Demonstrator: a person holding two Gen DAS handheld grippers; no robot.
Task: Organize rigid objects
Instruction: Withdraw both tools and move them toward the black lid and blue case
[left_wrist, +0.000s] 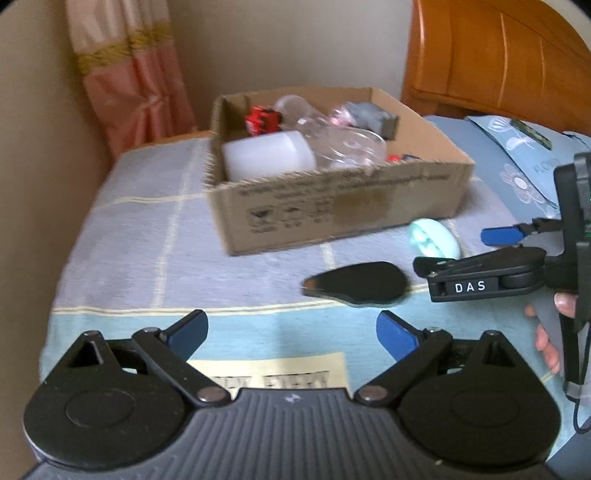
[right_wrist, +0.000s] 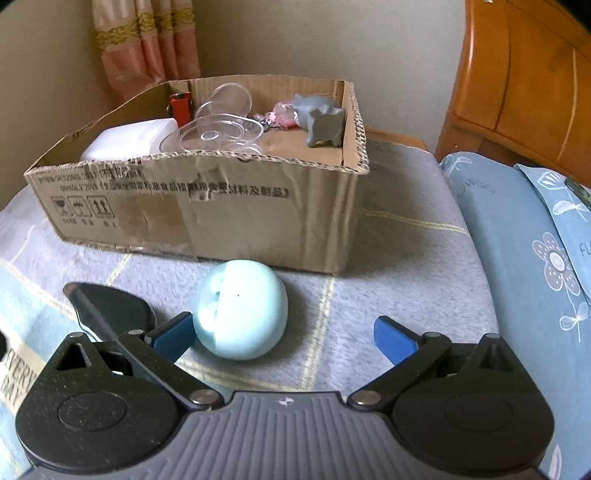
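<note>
The pale blue rounded case (right_wrist: 242, 308) is being shown lying on the bed (right_wrist: 388, 266) before the cardboard box (right_wrist: 207, 218), just ahead and left of centre of the right hand-held gripper (right_wrist: 284, 334), nearer than the left hand-held gripper (left_wrist: 291, 334), both with jaws standing apart and empty.

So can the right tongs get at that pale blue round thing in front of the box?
Probably yes. The right tongs are open, the pale blue round thing lies just ahead by the left finger, and nothing sits between them on the blanket.
</note>
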